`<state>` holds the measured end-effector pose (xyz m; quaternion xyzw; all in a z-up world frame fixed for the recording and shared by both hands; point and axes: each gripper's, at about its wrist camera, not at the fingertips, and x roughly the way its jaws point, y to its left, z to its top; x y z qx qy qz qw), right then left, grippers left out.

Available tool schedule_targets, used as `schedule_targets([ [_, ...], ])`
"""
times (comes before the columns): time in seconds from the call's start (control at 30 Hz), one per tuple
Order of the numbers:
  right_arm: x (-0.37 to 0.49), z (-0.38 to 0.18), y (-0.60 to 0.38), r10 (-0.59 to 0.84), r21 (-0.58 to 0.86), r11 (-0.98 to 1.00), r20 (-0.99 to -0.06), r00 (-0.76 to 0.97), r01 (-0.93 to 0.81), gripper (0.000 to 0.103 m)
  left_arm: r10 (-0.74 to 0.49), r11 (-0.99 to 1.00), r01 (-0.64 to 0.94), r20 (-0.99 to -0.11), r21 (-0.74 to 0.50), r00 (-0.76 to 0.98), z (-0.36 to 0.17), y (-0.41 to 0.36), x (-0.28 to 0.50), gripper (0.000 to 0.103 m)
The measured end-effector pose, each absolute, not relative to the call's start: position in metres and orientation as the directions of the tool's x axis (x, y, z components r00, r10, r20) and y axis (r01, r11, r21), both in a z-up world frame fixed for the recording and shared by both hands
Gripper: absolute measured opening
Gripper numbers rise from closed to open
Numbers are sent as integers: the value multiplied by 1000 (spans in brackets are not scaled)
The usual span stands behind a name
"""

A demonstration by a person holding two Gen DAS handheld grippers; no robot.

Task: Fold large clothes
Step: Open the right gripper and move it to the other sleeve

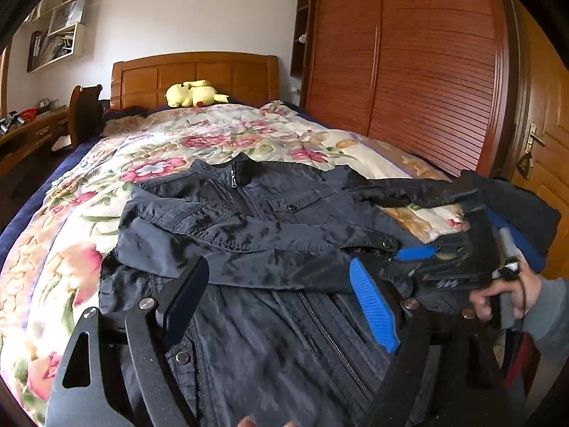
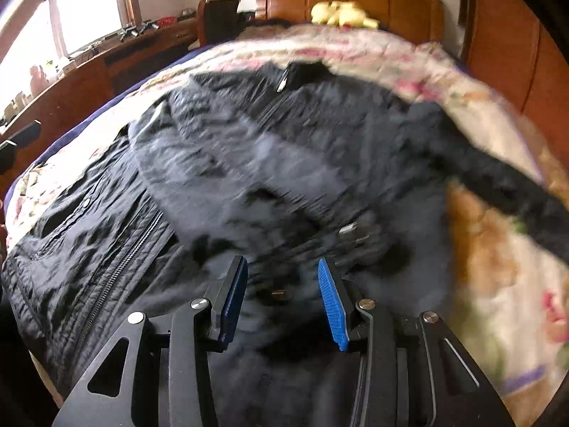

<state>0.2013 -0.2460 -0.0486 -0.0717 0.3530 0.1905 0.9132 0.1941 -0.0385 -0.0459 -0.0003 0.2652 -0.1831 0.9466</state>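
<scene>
left claw [image 1: 281, 306] open, empty, over the dark jacket [image 1: 249, 220]; right claw [image 2: 282, 302] open too, holding nothing. jacket lies zipped on the floral quilt [image 1: 71, 249], one sleeve [image 1: 220, 227] folded across the chest, other sleeve [image 1: 402, 188] still outstretched. judged early stage. yellow plush [image 1: 193, 93] beyond the jacket's collar; no obstruction.

A dark navy, lightly shiny zip-front jacket [image 1: 249, 227] lies face-up and crumpled, collar pointing toward the headboard, zipper closed at the neck. One sleeve is folded across its chest; the other stretches out sideways. Snap buttons show on its pockets.
</scene>
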Motion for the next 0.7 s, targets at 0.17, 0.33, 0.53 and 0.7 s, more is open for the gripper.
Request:
schedule_targets([
  [0.17, 189, -7, -305, 206, -56, 952, -613, 763, -302, 50, -355, 930, 351, -517, -110, 779, -52, -46, 199, 82],
  [0.33, 214, 19, -388, 71, -53, 990, -603, 795, -129, 55, -344, 932, 347, -549, -102, 762, -63, -56, 205, 82],
  [0.53, 257, 5, -455, -37, -36, 999, -644, 764, 17, 55, -341, 928, 361, -584, -86, 737, -73, -69, 209, 82],
  [0.7, 286, -26, -482, -49, 14, 997, -702, 711, 82, 55, -333, 927, 369, -605, -69, 723, -81, -77, 209, 82],
])
